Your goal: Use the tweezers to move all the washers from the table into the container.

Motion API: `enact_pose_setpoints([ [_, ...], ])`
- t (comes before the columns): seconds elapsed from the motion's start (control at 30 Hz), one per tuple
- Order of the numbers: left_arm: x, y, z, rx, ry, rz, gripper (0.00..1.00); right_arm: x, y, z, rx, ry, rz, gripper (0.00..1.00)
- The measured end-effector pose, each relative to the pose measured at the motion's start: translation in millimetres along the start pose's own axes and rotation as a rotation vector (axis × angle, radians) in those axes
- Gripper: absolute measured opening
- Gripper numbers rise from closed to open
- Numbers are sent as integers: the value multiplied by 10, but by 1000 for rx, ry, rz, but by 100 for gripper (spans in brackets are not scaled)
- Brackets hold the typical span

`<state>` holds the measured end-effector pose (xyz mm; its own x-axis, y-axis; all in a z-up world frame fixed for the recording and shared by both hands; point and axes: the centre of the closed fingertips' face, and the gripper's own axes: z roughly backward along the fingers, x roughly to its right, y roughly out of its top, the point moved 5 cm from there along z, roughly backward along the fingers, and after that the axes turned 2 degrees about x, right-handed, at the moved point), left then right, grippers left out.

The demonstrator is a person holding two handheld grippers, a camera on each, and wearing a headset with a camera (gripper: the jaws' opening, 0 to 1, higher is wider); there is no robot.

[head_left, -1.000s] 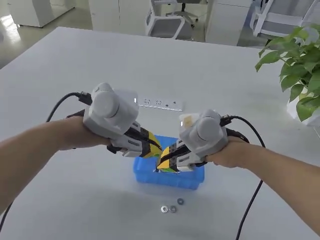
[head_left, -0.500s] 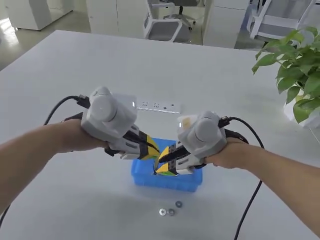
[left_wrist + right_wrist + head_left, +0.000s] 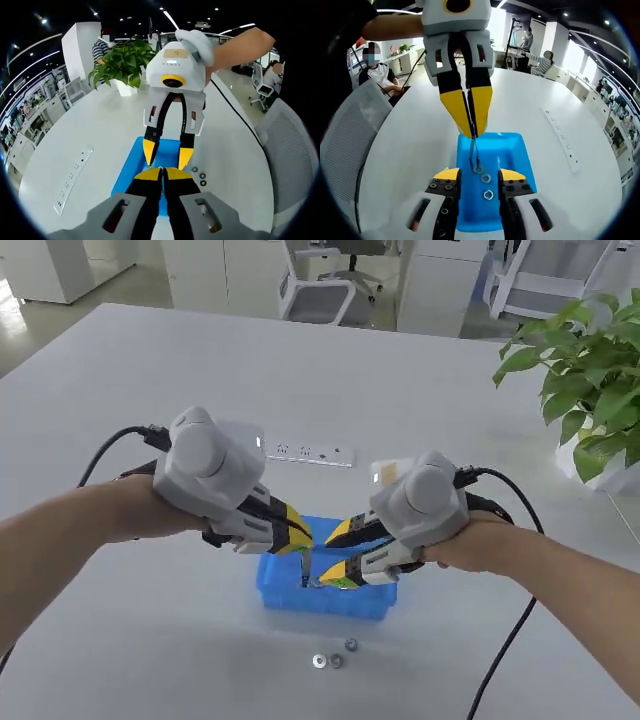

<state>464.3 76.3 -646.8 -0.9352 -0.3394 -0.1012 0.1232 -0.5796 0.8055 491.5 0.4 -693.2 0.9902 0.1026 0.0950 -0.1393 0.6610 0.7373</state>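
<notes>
My left gripper is shut on thin metal tweezers, which hang tip-down into the blue container. In the right gripper view the tweezers reach a washer on the container floor, beside two more washers. My right gripper faces the left one over the container, jaws open and holding nothing. Three washers lie on the table just in front of the container; in the left gripper view these washers lie right of the container.
A white power strip lies on the table behind the container. A potted plant stands at the far right. Cables trail from both grippers. Office chairs stand beyond the far table edge.
My right gripper's jaws have opened and drawn slightly away from the left gripper. The left gripper stays shut on the tweezers over the container. The head camera has shifted a little.
</notes>
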Motion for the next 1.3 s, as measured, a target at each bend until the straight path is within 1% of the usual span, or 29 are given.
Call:
enact_pose_setpoints([
  [0.1,-10,8,18,3,6,0,5,-16,-26,78,4,-27,-26,32],
  [0.23,-16,45,65,7,18,-1,5,-51,-51,171,10,-49,-43,35],
  [0.33,-5,80,106,11,23,3,5,-74,-64,231,8,-63,-58,36],
  [0.63,39,134,223,6,36,0,5,-152,-101,385,7,-101,-85,42],
  [0.93,99,200,320,0,38,-10,5,-235,-195,516,0,-137,-116,50],
  [1.13,179,234,362,1,30,-18,5,-315,-269,597,-6,-153,-134,53],
  [1.3,224,278,400,8,28,-27,5,-381,-334,629,-12,-163,-154,58],
])
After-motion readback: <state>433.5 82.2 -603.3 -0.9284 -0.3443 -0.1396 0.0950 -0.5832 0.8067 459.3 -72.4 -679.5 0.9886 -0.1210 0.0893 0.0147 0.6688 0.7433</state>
